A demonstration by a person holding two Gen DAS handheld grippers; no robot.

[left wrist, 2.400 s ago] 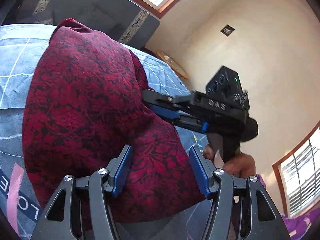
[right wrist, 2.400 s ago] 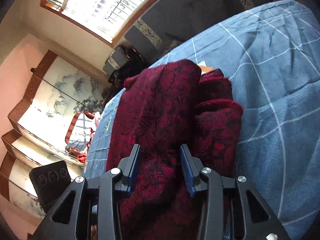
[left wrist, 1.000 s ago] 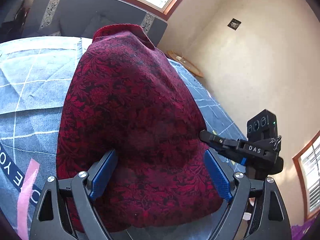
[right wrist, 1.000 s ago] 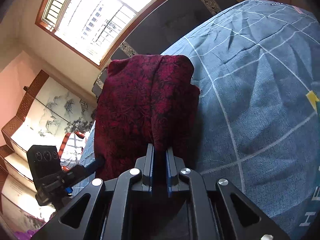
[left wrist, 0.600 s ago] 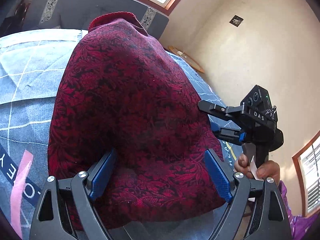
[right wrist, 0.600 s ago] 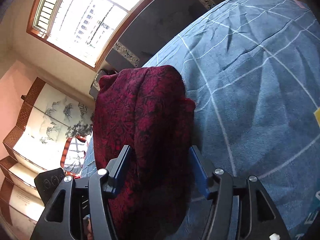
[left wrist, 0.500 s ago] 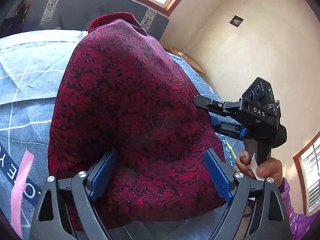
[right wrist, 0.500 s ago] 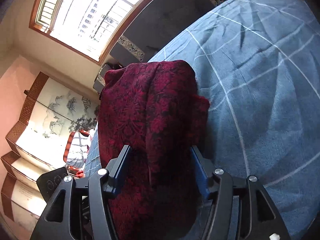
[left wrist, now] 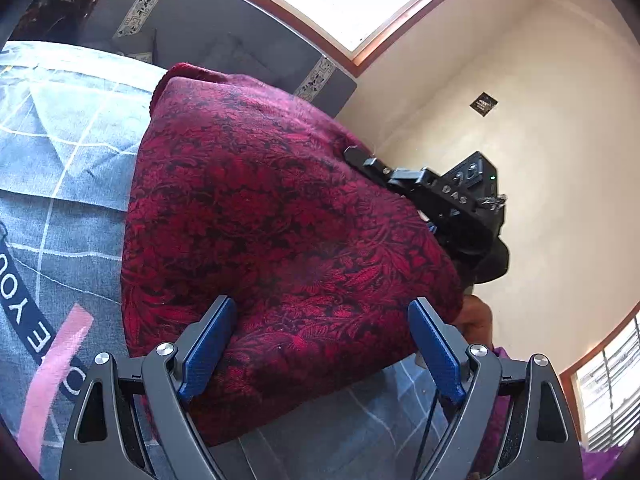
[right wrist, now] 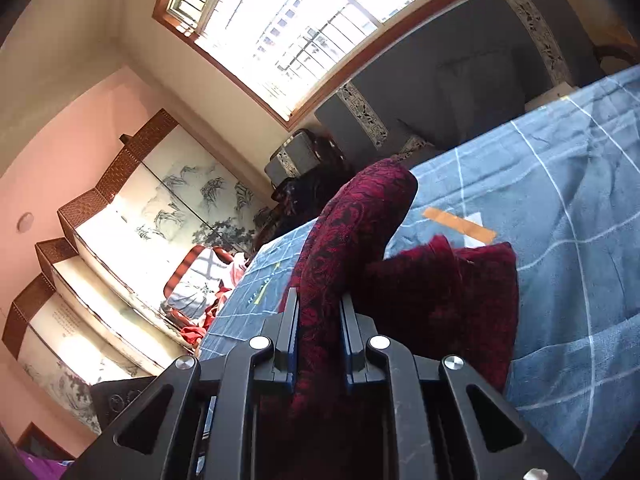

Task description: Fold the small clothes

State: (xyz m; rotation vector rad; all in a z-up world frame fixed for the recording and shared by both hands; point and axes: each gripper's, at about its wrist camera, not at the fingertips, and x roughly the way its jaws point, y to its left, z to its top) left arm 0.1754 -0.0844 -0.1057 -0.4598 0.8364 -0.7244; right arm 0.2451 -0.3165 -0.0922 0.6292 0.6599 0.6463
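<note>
Left tongs (left wrist: 320, 354): spread wide, blue pads on either side of the near edge of the red garment (left wrist: 272, 240); nothing is gripped.
Garment, left wrist view: dark red patterned cloth lying in a rounded heap on the blue bedspread (left wrist: 60, 152), already doubled over on itself.
Right tongs, left wrist view (left wrist: 360, 158): reaching in at the far right edge of the cloth; the fingertips are hidden against the fabric.
Right tongs, right wrist view (right wrist: 318, 312): closed narrow on a raised fold of the red garment (right wrist: 440, 296), which rises in a ridge between the pads.
Step in hand: judged as lifting one edge to carry it across for the next fold.
Method: keep the pinch close to the edge, raise only enough to clear the layer beneath, carry it straight across, and use the left tongs to pin the near edge so the stack does not slide.
Risk: thick cloth may slip out or drag the lower layers out of line.
Surroundings: grey headboard (right wrist: 460, 80) and window (right wrist: 300, 12) beyond the bed; more clothes (right wrist: 200, 288) lie at the far side.
Obstruction: a tan strip (right wrist: 460, 224) lies on the bedspread just past the garment; it does not block the fold path.
</note>
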